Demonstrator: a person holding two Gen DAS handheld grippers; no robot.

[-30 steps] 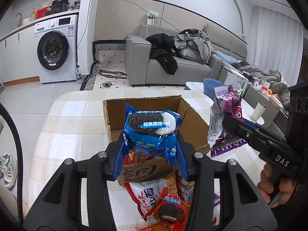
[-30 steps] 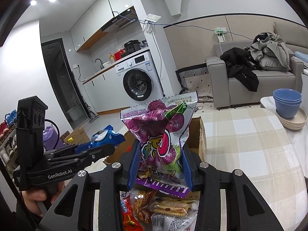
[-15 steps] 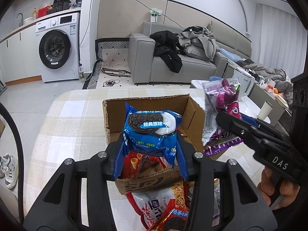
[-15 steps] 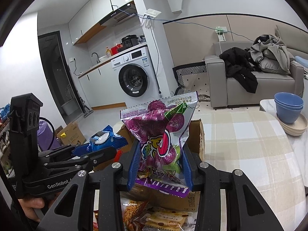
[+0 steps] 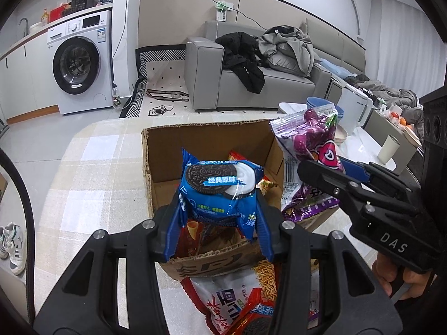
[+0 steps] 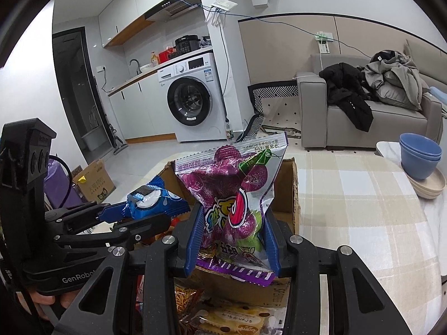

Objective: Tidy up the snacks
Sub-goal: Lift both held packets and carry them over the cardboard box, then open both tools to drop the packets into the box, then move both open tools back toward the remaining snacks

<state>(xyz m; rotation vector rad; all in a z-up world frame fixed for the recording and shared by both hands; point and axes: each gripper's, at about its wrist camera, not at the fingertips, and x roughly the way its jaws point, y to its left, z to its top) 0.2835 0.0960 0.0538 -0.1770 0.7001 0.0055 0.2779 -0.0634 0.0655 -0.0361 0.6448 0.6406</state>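
A blue cookie packet (image 5: pixel 220 192) is clamped in the left gripper (image 5: pixel 219 223), held over the open cardboard box (image 5: pixel 156 167) on the table's (image 5: pixel 83 167) near edge. A purple candy bag (image 6: pixel 234 195) is gripped by the right gripper (image 6: pixel 233 240) above the box's right wall. More snack packets (image 5: pixel 232 301) are seen lying at the table's near edge.

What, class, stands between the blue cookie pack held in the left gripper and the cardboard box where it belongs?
Nothing visible does. The blue cookie pack sits clamped in the left gripper directly over the open cardboard box. Its top is uncovered, and the red snack bags inside lie low.
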